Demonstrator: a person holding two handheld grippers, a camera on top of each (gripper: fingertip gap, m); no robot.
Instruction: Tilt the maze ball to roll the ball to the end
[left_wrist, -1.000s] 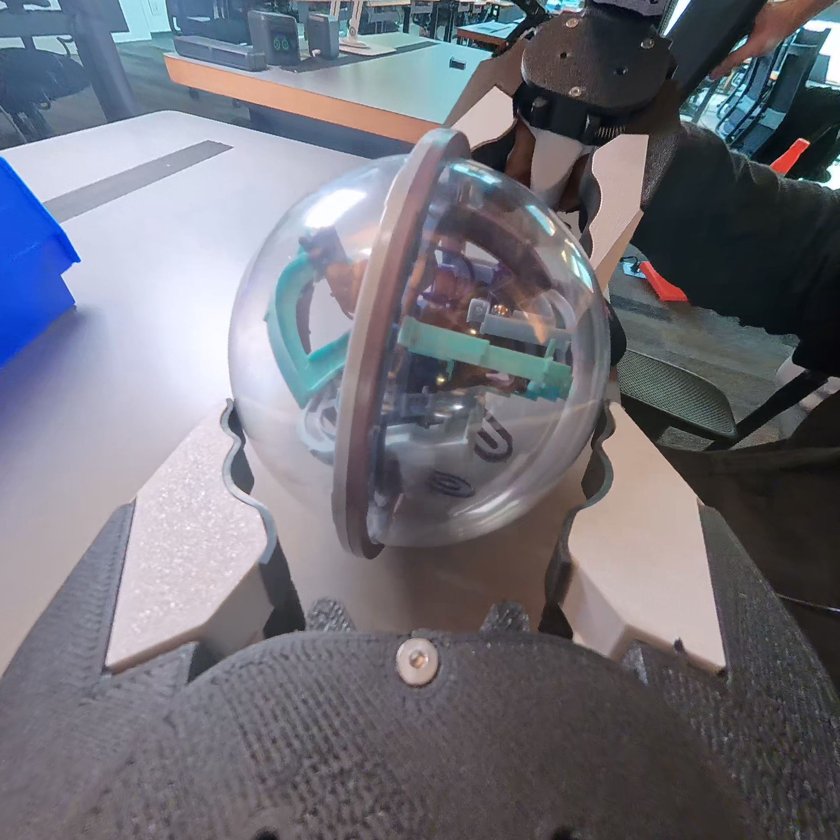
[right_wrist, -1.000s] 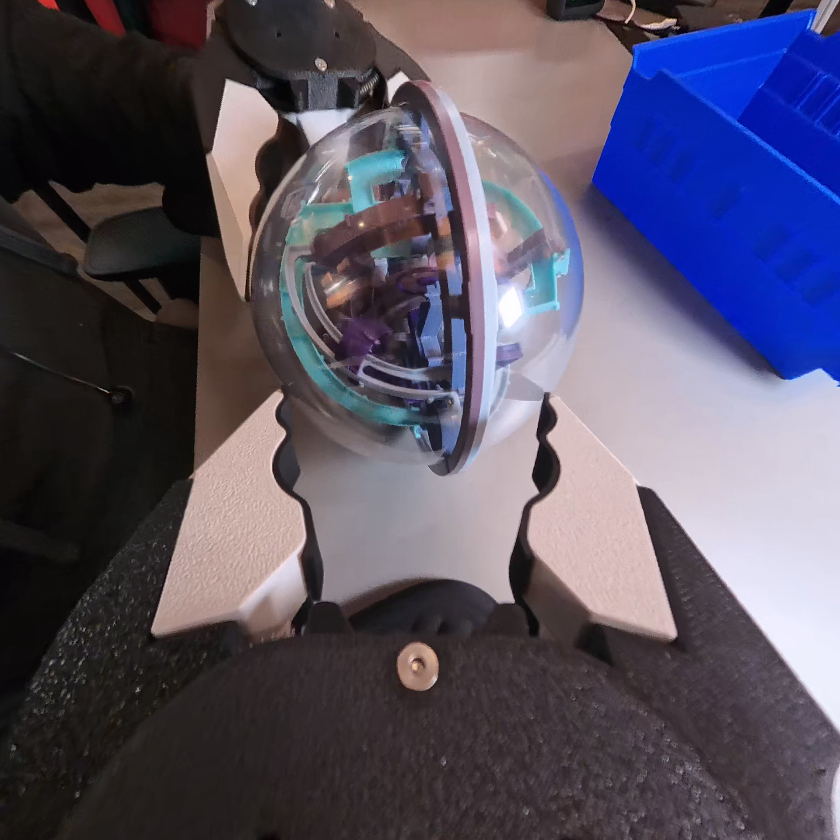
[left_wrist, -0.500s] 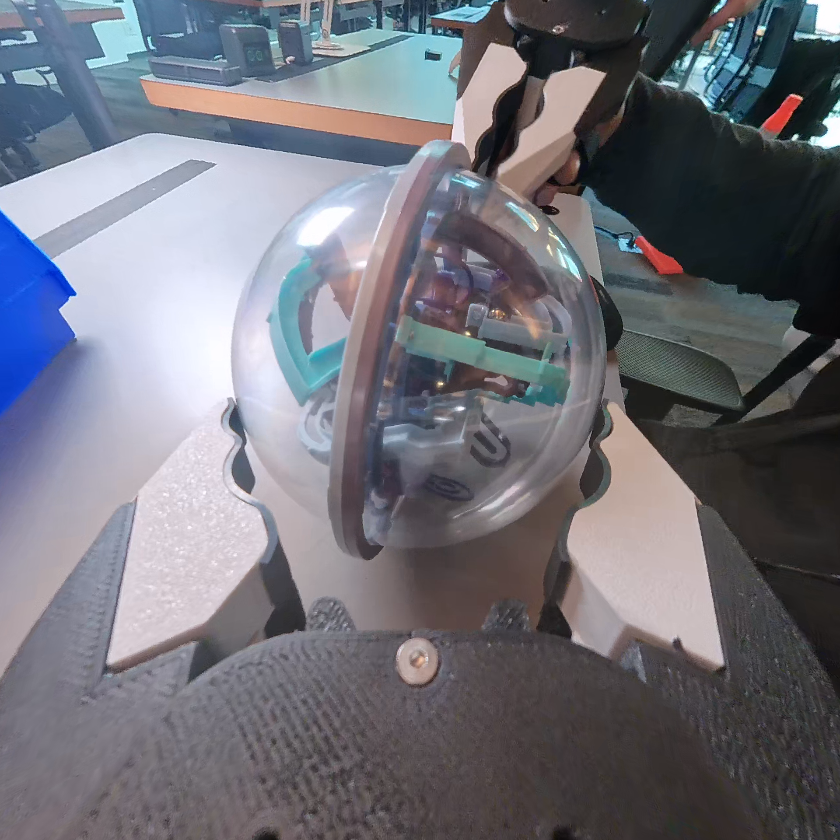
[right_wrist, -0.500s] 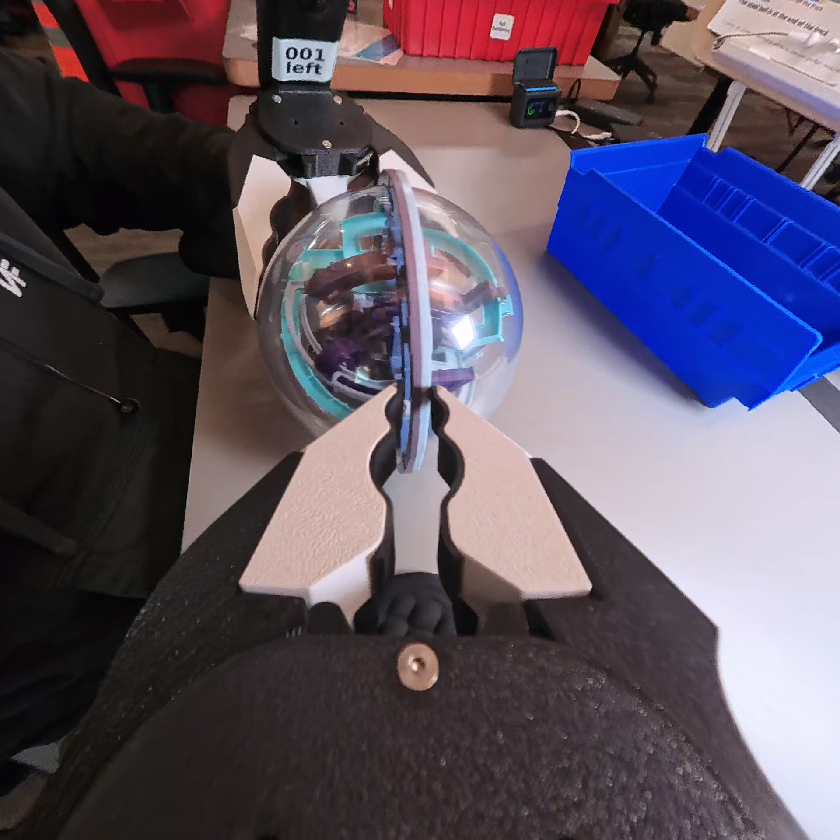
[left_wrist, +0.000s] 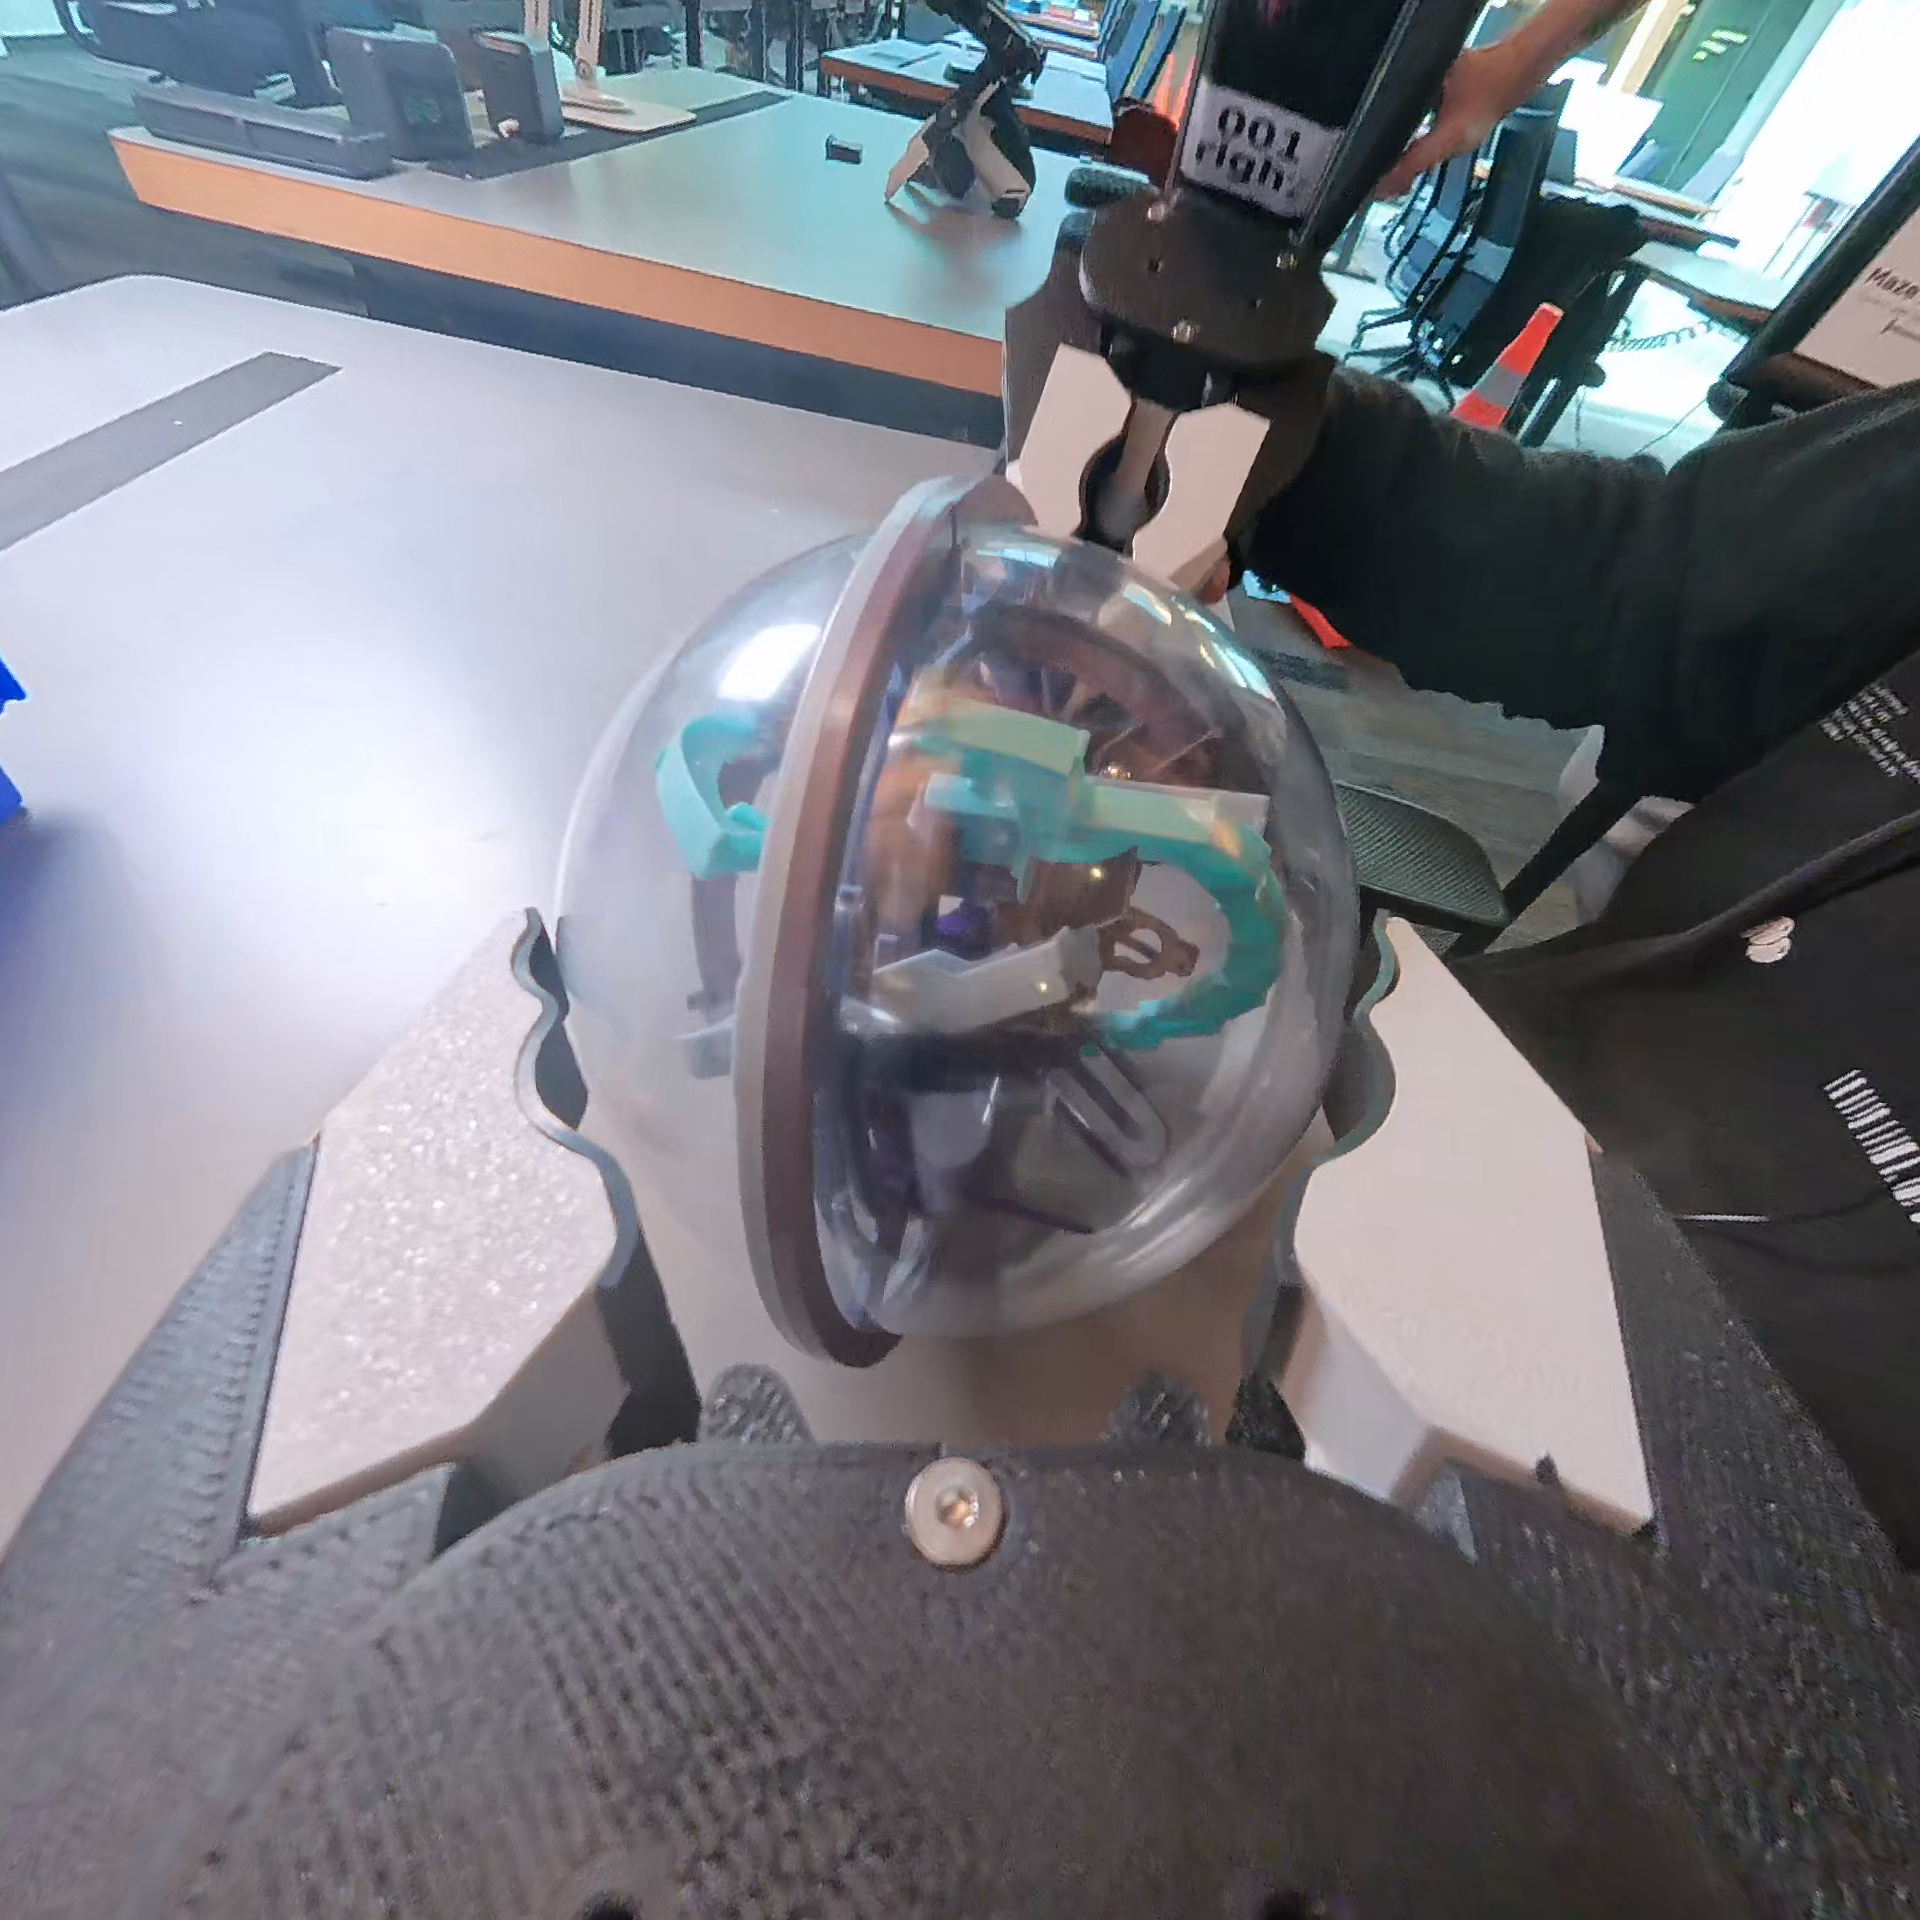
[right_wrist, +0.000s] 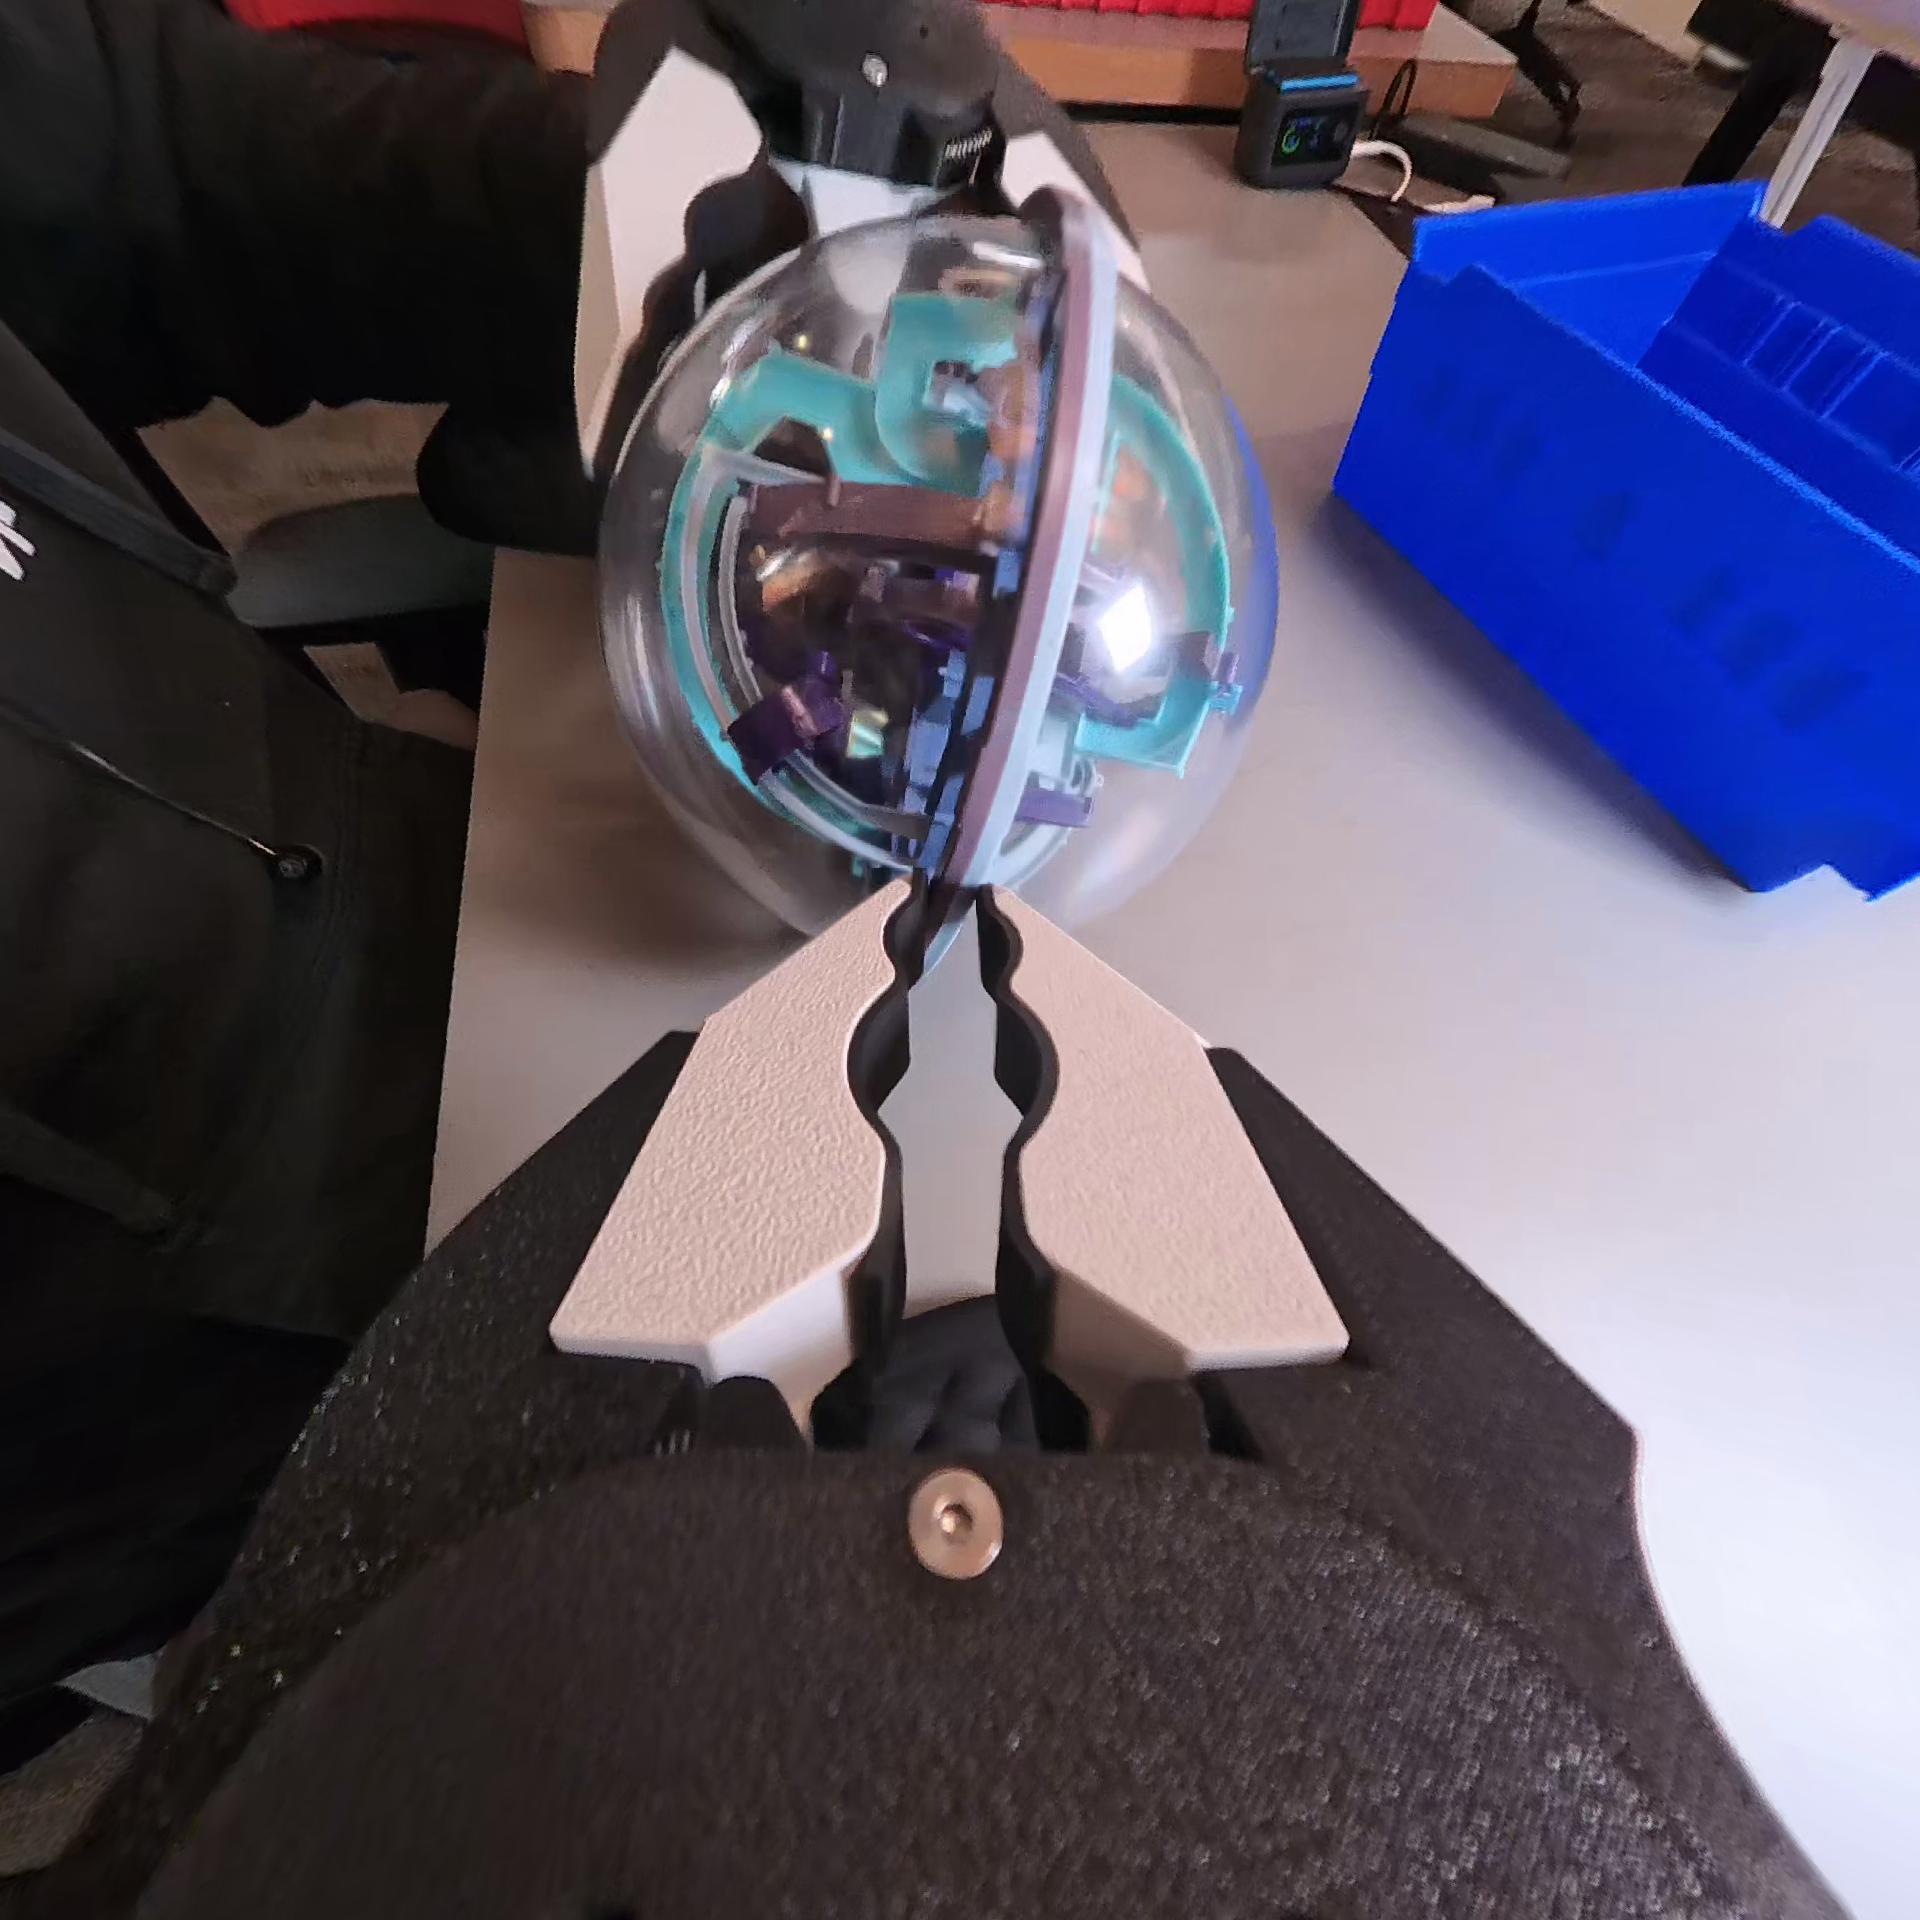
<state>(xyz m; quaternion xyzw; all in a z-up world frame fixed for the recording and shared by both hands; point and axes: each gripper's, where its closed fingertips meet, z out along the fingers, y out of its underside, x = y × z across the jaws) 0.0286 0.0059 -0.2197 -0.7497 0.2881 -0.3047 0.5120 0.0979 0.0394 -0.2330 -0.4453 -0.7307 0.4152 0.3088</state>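
Observation:
The maze ball (left_wrist: 956, 935) is a clear sphere with teal, brown and purple tracks inside and a grey-brown rim (left_wrist: 800, 935) around its middle. My left gripper (left_wrist: 956, 987) is shut on it, with one wide pad pressed on each side of the sphere, and holds it just above the grey table (left_wrist: 312, 623). My right gripper (right_wrist: 951, 904) is shut on the near edge of the ball's rim (right_wrist: 1029, 540). It also shows in the left wrist view (left_wrist: 1122, 530), at the ball's far top. The body of the left gripper (right_wrist: 883, 104) shows behind the ball (right_wrist: 935, 540).
A blue bin (right_wrist: 1662, 520) stands on the table to the right in the right wrist view. A person's dark sleeve (left_wrist: 1558, 623) and a mesh chair (left_wrist: 1423, 862) lie past the table edge. Another desk (left_wrist: 623, 208) stands behind.
My right gripper, open around the sphere a second ago, drew back and shut on the rim. The ball has since tipped a little. The left gripper kept its hold.

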